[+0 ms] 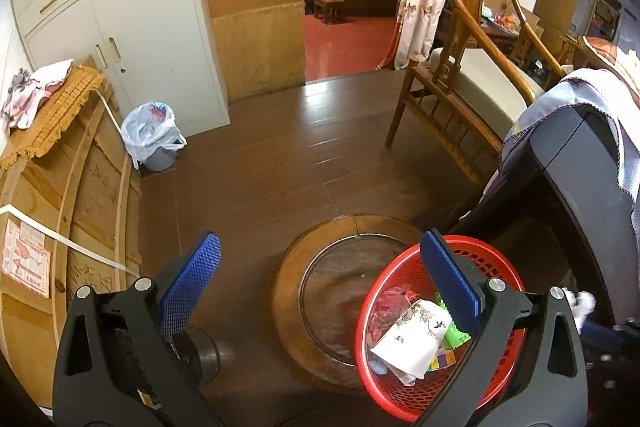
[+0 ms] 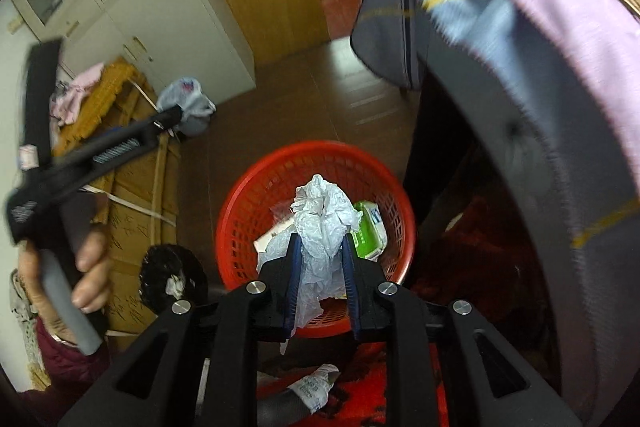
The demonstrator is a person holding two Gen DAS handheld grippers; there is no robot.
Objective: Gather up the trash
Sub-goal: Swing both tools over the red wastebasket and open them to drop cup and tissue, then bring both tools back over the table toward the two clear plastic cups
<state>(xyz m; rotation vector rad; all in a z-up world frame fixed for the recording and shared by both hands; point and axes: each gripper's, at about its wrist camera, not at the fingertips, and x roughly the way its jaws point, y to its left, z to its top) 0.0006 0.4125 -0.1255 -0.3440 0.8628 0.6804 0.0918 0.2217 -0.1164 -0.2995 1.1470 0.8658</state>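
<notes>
My right gripper [image 2: 321, 241] is shut on a crumpled white paper [image 2: 324, 207] and holds it just above the red plastic basket [image 2: 256, 195]. In the basket lie a green and white box [image 2: 370, 227] and other scraps. In the left wrist view the same basket [image 1: 496, 259] sits on the floor at the lower right, holding a white printed carton [image 1: 412, 339] and green bits. My left gripper [image 1: 320, 243] is wide open with nothing between its blue pads, its right finger over the basket's rim.
A round wooden stand [image 1: 320, 267] lies on the floor beside the basket. A lined grey bin [image 1: 150, 135] stands by the white cabinet. A wooden chair [image 1: 460, 75], a cloth-draped dark chair [image 1: 580, 155] and a big carton [image 1: 80, 207] ring the floor. A hand [image 2: 88, 255] grips the other tool.
</notes>
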